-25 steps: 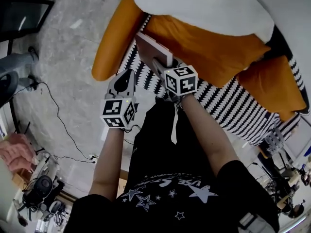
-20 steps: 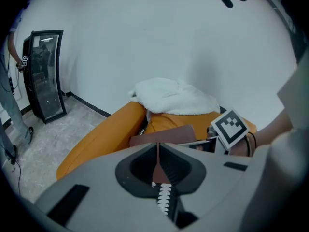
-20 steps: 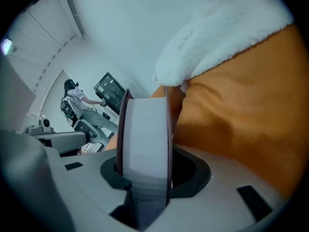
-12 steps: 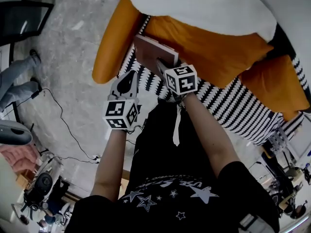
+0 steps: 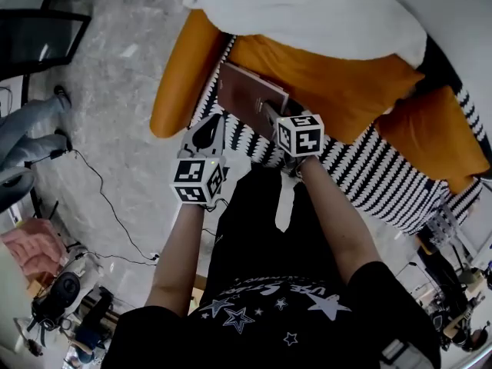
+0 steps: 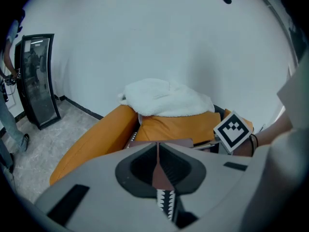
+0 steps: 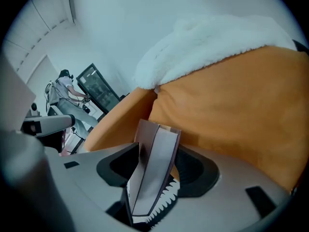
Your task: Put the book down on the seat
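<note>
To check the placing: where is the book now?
In the head view, the book is over the striped seat, beside the orange armrest, between the opening jaws of the right gripper.

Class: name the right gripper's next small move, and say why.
Probably draw the right gripper straight back off the book: its fingers are opening, the book stands loosely between them, and it appears to rest on the striped seat.

Qty: 1 book (image 5: 250,98), 2 hand-held grippers (image 5: 211,125) (image 5: 270,112), 2 orange cushions (image 5: 330,83) (image 5: 430,137), 1 wht blanket (image 5: 307,14).
</note>
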A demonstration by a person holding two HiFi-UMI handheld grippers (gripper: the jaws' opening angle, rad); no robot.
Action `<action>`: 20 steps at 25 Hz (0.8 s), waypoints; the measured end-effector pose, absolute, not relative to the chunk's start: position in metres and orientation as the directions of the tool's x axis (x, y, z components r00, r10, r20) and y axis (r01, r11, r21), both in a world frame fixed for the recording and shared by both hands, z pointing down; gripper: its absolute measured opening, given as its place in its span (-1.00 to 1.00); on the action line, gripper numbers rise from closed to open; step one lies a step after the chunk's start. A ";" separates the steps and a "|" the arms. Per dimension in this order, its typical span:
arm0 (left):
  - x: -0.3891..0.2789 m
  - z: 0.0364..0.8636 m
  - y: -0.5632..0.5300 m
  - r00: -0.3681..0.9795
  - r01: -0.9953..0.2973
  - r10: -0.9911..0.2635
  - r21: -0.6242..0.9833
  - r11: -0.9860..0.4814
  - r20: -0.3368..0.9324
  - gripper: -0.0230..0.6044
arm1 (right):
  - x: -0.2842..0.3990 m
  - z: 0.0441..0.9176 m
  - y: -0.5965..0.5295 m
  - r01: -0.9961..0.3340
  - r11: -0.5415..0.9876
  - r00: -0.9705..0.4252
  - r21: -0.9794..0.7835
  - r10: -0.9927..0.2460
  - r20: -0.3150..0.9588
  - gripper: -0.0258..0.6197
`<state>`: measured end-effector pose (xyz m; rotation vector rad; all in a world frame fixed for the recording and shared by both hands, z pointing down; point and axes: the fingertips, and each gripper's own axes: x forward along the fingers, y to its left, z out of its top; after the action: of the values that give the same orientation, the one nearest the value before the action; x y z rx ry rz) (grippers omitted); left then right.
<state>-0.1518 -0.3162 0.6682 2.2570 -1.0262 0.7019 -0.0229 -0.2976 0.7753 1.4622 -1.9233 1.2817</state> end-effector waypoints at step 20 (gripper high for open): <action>-0.099 0.565 -0.252 0.583 -0.793 -0.592 0.232 -0.563 0.557 -0.86 | 0.021 0.636 -0.249 -0.909 0.201 -0.403 -0.365 -0.642 0.653 -0.23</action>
<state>-0.0986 -0.2524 0.5651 2.3523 -1.1072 0.5858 0.0213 -0.2494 0.6364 1.4528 -2.1251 1.0352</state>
